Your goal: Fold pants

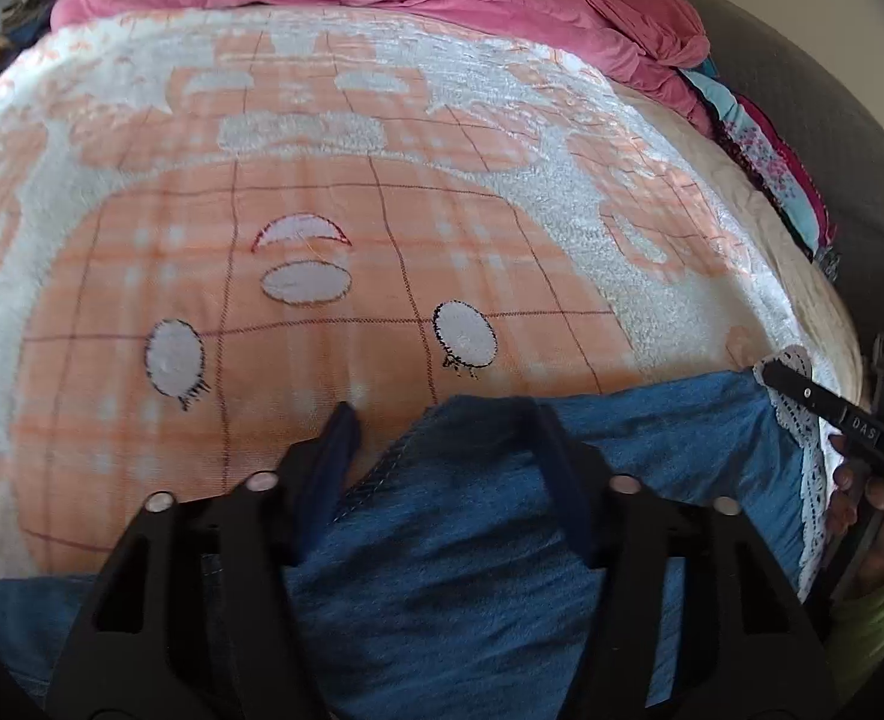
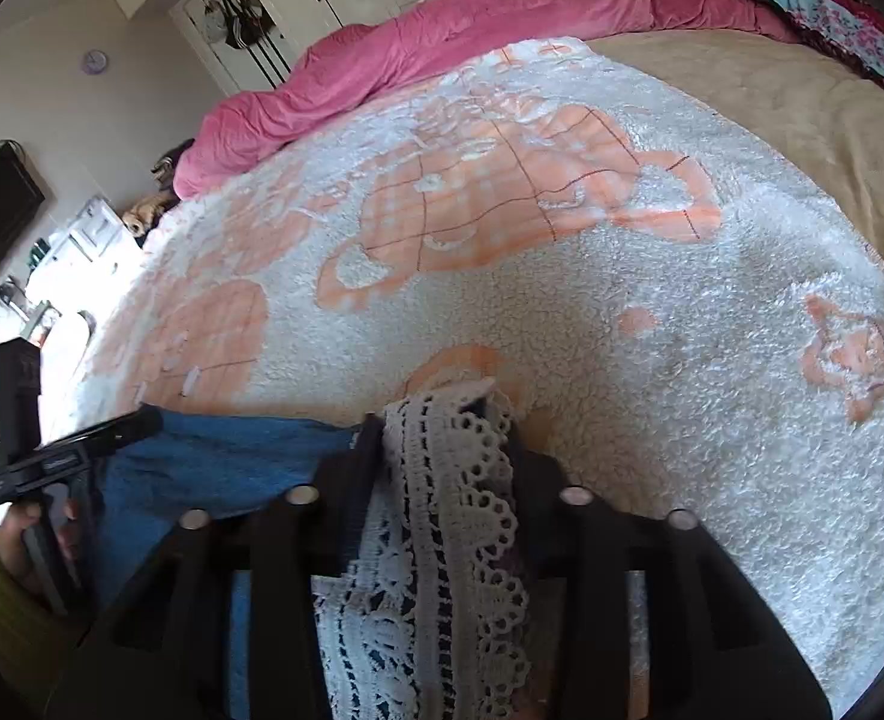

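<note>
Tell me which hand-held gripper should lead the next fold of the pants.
Probably right. The right hand-held gripper has the lace-trimmed hem of the blue pants between its fingers, at the fabric's end, with open blanket ahead. The left hand-held gripper sits mid-fabric, better as an anchor.

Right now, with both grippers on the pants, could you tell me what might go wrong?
1. The right gripper pinches only the white lace trim; open lace could snag or slip.
2. The left gripper has denim bunched between wide-set fingers, so the grip looks loose.
3. The fluffy blanket may drag the fabric.
</note>
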`<state>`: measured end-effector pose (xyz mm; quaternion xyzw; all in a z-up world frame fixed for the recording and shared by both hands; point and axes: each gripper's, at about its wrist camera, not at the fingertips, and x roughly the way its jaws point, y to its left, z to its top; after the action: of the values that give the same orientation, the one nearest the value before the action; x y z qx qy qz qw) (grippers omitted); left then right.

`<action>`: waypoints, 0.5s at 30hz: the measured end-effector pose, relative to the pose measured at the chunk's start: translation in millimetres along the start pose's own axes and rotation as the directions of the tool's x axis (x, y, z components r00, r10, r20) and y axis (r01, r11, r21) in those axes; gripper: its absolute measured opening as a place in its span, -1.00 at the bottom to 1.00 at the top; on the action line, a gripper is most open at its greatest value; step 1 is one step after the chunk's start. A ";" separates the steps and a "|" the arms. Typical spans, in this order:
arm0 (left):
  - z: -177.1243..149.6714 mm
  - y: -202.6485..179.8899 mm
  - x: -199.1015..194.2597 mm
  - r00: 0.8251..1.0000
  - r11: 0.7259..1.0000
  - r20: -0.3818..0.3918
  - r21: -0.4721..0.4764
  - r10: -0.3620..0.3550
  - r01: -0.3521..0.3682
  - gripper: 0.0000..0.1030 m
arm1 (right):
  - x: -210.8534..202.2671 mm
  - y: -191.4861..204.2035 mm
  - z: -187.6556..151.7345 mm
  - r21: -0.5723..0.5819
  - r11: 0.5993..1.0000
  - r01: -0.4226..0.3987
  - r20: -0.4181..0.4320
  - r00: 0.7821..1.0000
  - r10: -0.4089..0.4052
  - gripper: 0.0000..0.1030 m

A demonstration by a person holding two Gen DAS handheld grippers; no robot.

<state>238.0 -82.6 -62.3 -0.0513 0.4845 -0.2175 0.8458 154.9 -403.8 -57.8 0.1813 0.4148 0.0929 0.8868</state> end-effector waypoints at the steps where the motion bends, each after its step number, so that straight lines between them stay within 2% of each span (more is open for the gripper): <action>1: -0.4 0.1 -0.2 1.000 1.000 0.008 -0.012 -0.020 0.020 -0.52 | -2.7 -0.7 -2.6 0.007 1.000 -0.026 0.016 1.000 0.026 -0.48; 3: -2.3 0.4 -1.7 0.995 0.994 0.016 -0.051 -0.096 0.096 -0.90 | -7.0 -1.4 -5.3 0.013 0.997 -0.073 0.041 0.997 0.072 -0.57; 4: -3.4 -0.3 -1.8 0.993 0.992 0.015 -0.059 -0.115 0.116 -0.96 | -11.0 -1.2 -6.7 0.012 0.996 -0.089 0.057 0.994 0.088 -0.60; 9: 1.6 -0.9 -14.5 0.989 0.989 0.083 -0.070 -0.121 0.127 -0.97 | -32.6 9.4 5.6 -0.057 0.992 -0.112 0.149 0.982 0.119 -0.63; 12: 4.7 -6.4 -10.4 0.994 0.997 0.091 -0.043 -0.058 0.062 -0.97 | -23.2 18.5 18.1 -0.121 0.991 -0.047 0.132 0.989 0.063 -0.63; 13: 4.2 -8.4 -7.1 0.995 0.999 0.089 -0.030 -0.040 0.043 -0.97 | -10.4 21.8 19.1 -0.155 0.988 0.025 0.097 0.995 -0.011 -0.63; 15: 1.5 -9.7 2.5 0.997 1.000 0.076 -0.016 0.002 0.000 -0.96 | 9.0 18.9 17.1 -0.163 0.984 0.072 0.028 0.997 -0.068 -0.63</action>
<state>237.3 -92.5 -60.6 -0.0663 0.4536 -0.2110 0.8633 173.5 -387.8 -46.5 0.0943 0.4018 0.0933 0.9060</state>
